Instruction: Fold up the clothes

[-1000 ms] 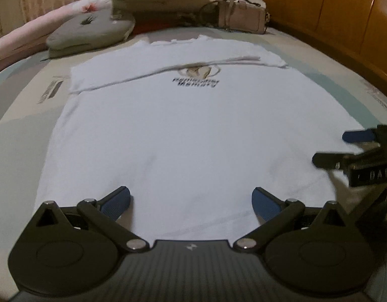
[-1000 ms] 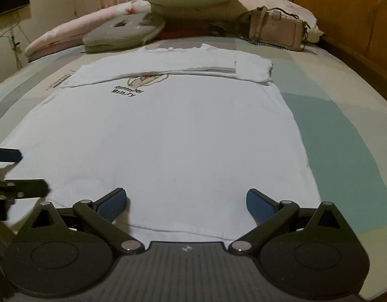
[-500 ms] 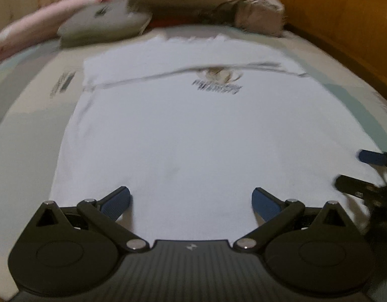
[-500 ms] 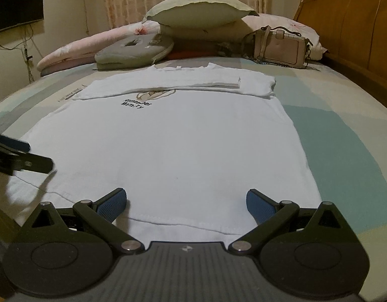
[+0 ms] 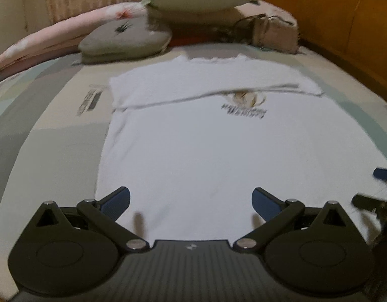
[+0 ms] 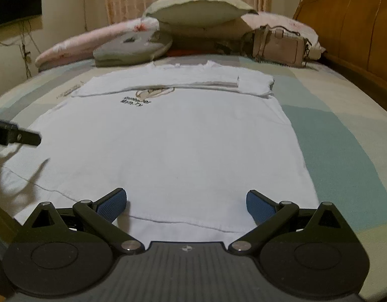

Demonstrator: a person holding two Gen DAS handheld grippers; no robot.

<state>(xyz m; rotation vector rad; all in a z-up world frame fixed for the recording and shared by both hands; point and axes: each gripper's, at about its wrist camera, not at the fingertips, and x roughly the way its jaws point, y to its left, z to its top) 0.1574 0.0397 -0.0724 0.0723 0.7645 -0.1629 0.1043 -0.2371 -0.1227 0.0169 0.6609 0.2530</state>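
a: a bed [image 6: 344,136] with a patchwork cover, a wooden headboard [image 6: 356,25] on the right, curtains behind.

b: and the white t-shirt [image 6: 173,141]?

a: flat in the middle of the bed, sleeves folded across the chest, collar toward the pillows [image 6: 198,7], hem nearest both cameras. bare cover runs wide to the right of its right edge; past the left edge there is also open bed.

b: the left gripper [image 5: 190,200]?

a: jaws spread wide, holding nothing, over the hem near the shirt's left corner. the right gripper [image 6: 184,201] is spread the same way over the hem toward the right corner, also holding nothing.

b: what does one view add?

a: the right wrist view shows a dark screen [image 6: 16,3] on the wall and the pink handbag [image 6: 278,46] sharply; the left view is blurred, and shows printed labels [image 5: 90,99] on the cover beside the shirt's left sleeve. each view catches the other gripper at its frame edge.
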